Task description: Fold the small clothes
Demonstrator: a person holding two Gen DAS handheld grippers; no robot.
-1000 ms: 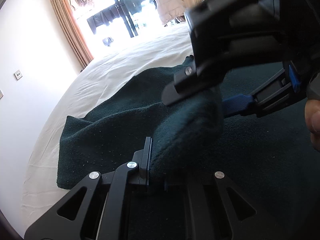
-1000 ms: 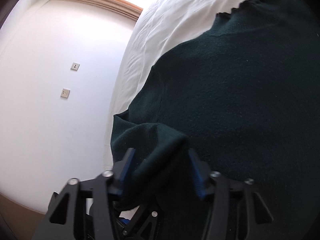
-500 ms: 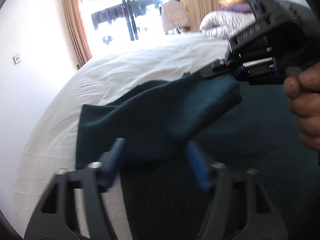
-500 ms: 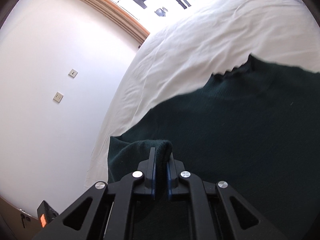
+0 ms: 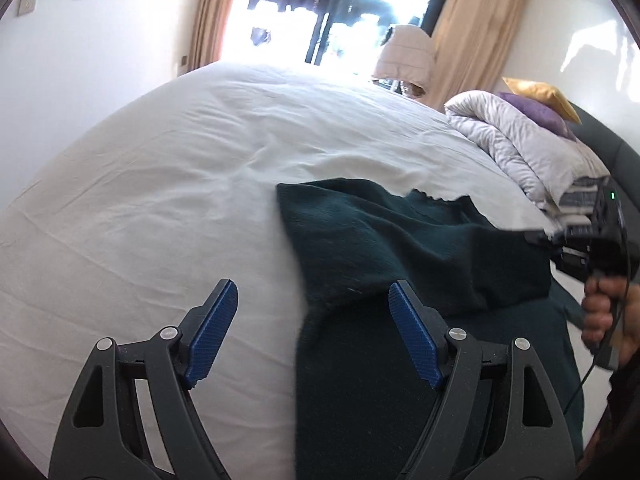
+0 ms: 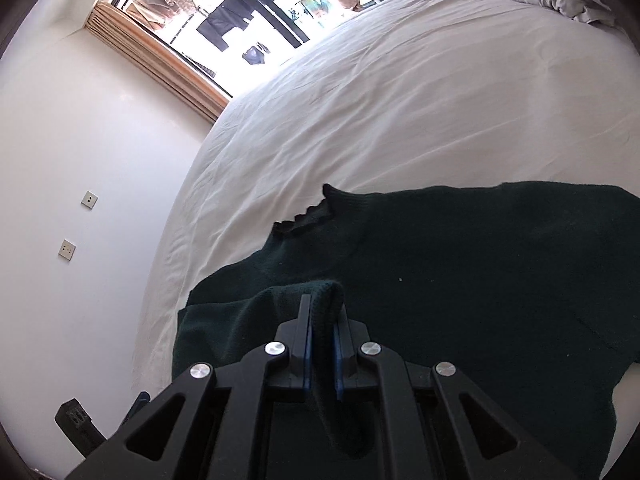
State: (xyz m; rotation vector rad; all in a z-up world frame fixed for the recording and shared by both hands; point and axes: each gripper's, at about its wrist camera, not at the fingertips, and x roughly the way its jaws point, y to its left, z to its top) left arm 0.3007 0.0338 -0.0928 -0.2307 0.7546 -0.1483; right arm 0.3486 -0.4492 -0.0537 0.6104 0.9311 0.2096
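Lying on the white bed (image 5: 168, 184), the dark green sweater (image 5: 400, 240) has been passed between tools: the left tool (image 5: 314, 336), whose jaws have just been opening, is now spread and empty, while the right tool (image 6: 321, 344) is pressed together on a sleeve fold (image 6: 326, 300), taken a moment ago. A sleeve fold-over is judged underway. The sweater's near hem is cut off.

left gripper (image 5: 312, 332): fingers wide apart, nothing between, tilted down
right gripper (image 6: 322, 332): fingers pinched on a fold of sweater (image 6: 460, 272)
hand (image 5: 604, 316): wraps right handle
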